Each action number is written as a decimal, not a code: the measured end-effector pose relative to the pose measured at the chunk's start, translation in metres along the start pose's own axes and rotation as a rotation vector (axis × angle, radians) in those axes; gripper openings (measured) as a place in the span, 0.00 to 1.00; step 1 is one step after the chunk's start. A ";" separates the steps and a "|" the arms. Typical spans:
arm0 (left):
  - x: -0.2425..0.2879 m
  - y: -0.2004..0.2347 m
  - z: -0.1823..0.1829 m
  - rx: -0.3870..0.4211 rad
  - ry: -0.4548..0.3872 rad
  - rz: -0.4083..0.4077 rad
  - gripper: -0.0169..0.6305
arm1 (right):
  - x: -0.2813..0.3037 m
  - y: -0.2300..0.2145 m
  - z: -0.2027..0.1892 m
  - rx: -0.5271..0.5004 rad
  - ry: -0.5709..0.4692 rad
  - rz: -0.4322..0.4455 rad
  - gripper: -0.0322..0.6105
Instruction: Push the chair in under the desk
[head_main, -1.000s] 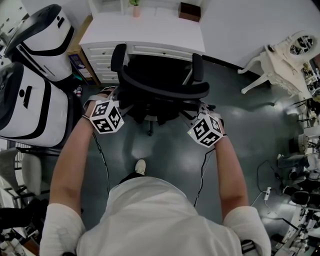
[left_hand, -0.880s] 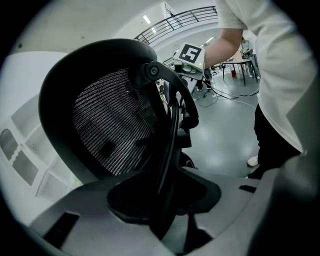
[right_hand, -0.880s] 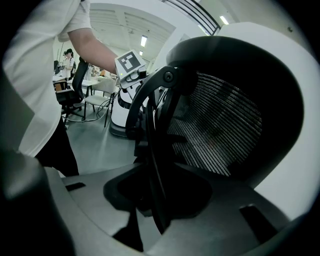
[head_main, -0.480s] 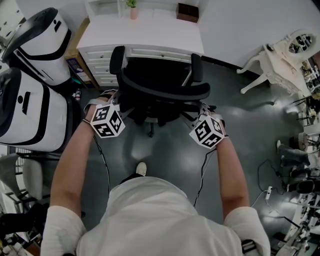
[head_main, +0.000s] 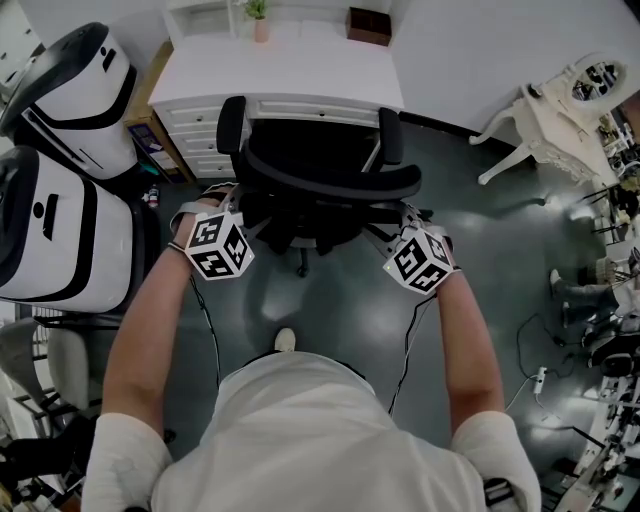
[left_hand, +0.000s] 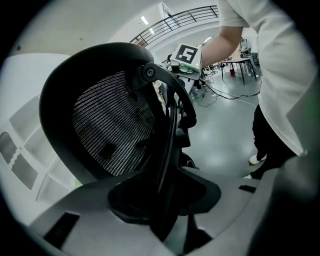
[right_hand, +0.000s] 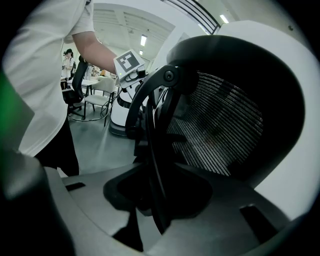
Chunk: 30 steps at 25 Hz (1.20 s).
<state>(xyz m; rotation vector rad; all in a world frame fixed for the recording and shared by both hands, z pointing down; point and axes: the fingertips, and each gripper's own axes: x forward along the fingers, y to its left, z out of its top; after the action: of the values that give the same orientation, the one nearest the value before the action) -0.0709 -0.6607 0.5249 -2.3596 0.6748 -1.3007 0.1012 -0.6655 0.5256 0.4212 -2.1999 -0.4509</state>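
A black office chair (head_main: 330, 182) with a mesh back stands on the floor in front of the white desk (head_main: 280, 70); its seat is partly under the desk top. My left gripper (head_main: 236, 203) is at the left edge of the chair's back, and my right gripper (head_main: 396, 216) is at the right edge. In the left gripper view, the back's black frame (left_hand: 167, 125) runs between the wide-apart jaws of the left gripper (left_hand: 165, 200) with room on each side. The right gripper view shows the frame (right_hand: 152, 145) passing through the right gripper (right_hand: 157, 195) in the same way.
Two big white and black machines (head_main: 60, 200) stand close on the left of the chair. A white ornate chair (head_main: 555, 110) is at the right, and cables lie on the dark floor (head_main: 540, 380). A potted plant (head_main: 259, 22) and a brown box (head_main: 368, 25) sit on the desk. The person's foot (head_main: 285, 340) is behind the chair.
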 end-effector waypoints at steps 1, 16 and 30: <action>0.000 0.000 0.001 0.001 -0.001 0.001 0.27 | 0.000 0.000 0.000 -0.001 0.000 -0.001 0.25; -0.002 -0.007 0.000 -0.015 0.011 0.007 0.27 | -0.001 0.009 -0.002 -0.027 -0.006 -0.060 0.25; -0.030 -0.008 0.013 -0.190 -0.006 0.121 0.30 | -0.036 0.015 0.011 0.090 -0.036 -0.269 0.26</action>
<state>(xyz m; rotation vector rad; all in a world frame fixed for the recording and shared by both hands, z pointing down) -0.0714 -0.6361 0.5024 -2.4249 0.9624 -1.2254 0.1117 -0.6343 0.5013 0.7689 -2.2130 -0.5078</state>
